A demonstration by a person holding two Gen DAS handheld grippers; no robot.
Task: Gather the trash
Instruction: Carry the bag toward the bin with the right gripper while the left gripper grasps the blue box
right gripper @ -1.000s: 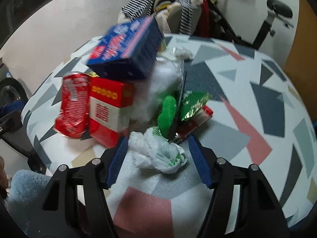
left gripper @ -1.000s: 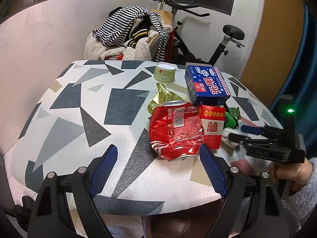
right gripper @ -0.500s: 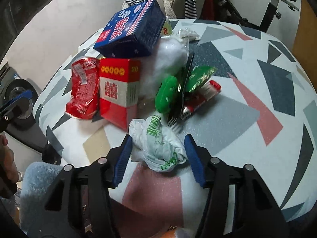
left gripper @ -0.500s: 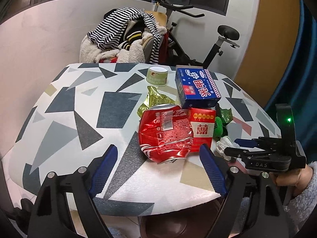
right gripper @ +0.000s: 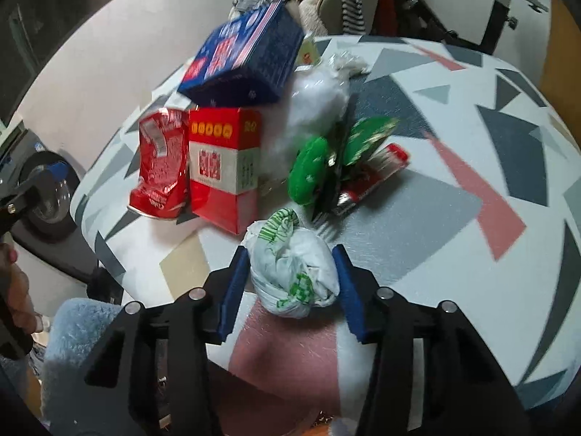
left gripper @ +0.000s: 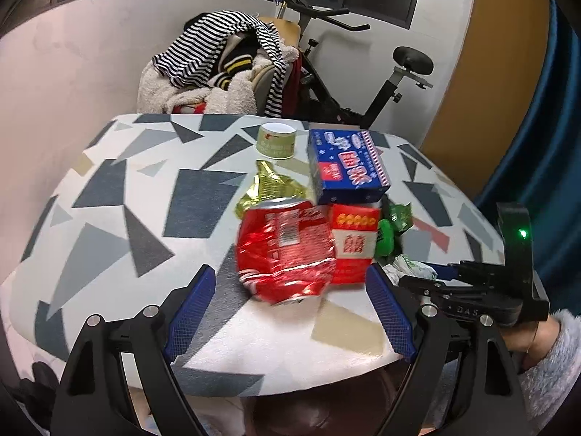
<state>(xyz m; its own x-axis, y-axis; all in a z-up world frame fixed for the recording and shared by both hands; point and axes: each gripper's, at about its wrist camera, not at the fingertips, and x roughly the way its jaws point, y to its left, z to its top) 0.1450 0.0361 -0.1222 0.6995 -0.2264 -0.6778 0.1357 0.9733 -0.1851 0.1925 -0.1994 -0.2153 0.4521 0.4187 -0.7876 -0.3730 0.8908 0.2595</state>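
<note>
Right gripper (right gripper: 292, 276) just closing around crumpled white bag (right gripper: 290, 272), pads at its sides, red box (right gripper: 225, 167) just beyond, left gripper (left gripper: 290, 312) wide, empty, facing crushed red can (left gripper: 285, 250), blue box (left gripper: 345, 167) behind.

Both wrist views look steeply down over the near table (left gripper: 109, 189) edge, sharing the trash pile (right gripper: 225, 160).

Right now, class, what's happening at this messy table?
A person is clearing trash with a handheld gripper in each hand. The right gripper has been closing around a crumpled white-and-green bag near the table edge; its fingers sit at the bag's sides. The left gripper waits wide open and empty in front of a crushed red can.
</note>
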